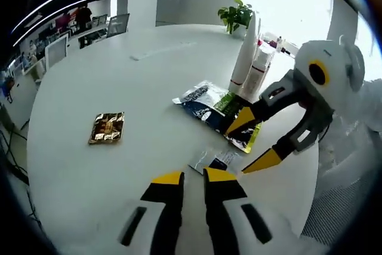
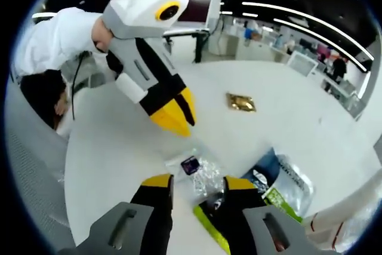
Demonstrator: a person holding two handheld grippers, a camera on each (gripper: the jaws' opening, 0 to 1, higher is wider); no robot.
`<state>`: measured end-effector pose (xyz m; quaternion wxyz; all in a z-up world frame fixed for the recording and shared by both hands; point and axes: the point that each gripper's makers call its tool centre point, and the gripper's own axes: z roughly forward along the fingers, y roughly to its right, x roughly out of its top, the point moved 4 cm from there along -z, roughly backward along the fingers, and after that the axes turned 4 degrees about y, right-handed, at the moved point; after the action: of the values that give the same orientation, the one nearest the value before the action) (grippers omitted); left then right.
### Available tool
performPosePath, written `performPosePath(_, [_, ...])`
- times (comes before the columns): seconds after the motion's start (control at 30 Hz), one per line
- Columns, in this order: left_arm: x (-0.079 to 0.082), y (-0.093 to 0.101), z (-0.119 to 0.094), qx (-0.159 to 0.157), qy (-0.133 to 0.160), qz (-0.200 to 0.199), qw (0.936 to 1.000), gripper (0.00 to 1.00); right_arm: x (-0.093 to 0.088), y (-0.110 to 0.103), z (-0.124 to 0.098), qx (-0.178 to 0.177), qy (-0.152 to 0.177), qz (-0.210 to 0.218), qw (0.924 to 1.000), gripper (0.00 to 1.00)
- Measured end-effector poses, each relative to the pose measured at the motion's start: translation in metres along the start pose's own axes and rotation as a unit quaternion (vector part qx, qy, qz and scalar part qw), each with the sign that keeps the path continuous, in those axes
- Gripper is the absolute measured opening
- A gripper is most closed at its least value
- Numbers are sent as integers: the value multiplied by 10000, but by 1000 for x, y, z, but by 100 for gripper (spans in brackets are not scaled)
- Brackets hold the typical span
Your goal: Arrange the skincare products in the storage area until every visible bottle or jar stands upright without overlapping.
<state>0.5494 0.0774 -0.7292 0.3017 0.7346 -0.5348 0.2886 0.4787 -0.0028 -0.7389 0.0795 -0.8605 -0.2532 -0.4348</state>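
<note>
In the left gripper view, the left tongs (image 1: 194, 176) are seen nearest, their yellow-tipped jaws drawn almost together with a slim gap and nothing held between them. Just beyond the tips, a small clear sachet (image 1: 213, 160) with a dark patch is laid flat on the white round tabletop (image 1: 107, 76). The right tongs (image 1: 250, 144) are seen entering from the right, spread wide above the edge of a green and black packet (image 1: 245, 132), with no grip made on it. Against that packet a larger dark blue and silver pouch (image 1: 200, 103) is lying flat, partly overlapped by it. Behind these, two tall white tubes (image 1: 249, 58) with red print are standing upright, side by side and touching. Well apart to the left, a gold foil sachet (image 1: 107, 127) is lying flat by itself. At the far rim of the tabletop a potted plant (image 1: 237, 15) is seen.

In the right gripper view, the right tongs (image 2: 197, 182) are held wide open, with the clear sachet (image 2: 200, 171) and the green and black packet (image 2: 221, 216) lying below and between them on the tabletop (image 2: 119, 141). The left tongs (image 2: 176, 114) are seen above, nearly closed and empty. The blue and silver pouch (image 2: 283, 180) is lying to the right, and the gold foil sachet (image 2: 241, 102) farther off.
</note>
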Motion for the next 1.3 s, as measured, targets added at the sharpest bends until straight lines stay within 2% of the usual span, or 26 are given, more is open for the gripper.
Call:
performPosePath(0.33, [7,-3,-19,140,226,92,9996,18,11,0,-19,-191,194,79,9996,40])
performPosePath(0.47, [11,-4,-28,241,342,154,9990,29,16,-3,-24,-194,257,24,9995,43])
performPosePath(0.53, [12,-2,-31,224,373,173,9989,32,18,-4,-27,-227,300,-15,9993,45])
performPosePath(0.67, [13,1,-36,267,380,305,9985,40,25,-8,-34,-242,387,4,9990,59])
performPosePath(0.93, [21,8,-55,322,647,475,9963,56,40,-11,-58,-402,550,10,9977,72])
performPosePath(1.03, [23,9,-60,353,685,539,9956,59,43,-11,-64,-470,563,23,9973,74])
performPosePath(1.3, [28,15,-72,390,813,600,9941,70,48,-13,-85,-666,674,106,9954,90])
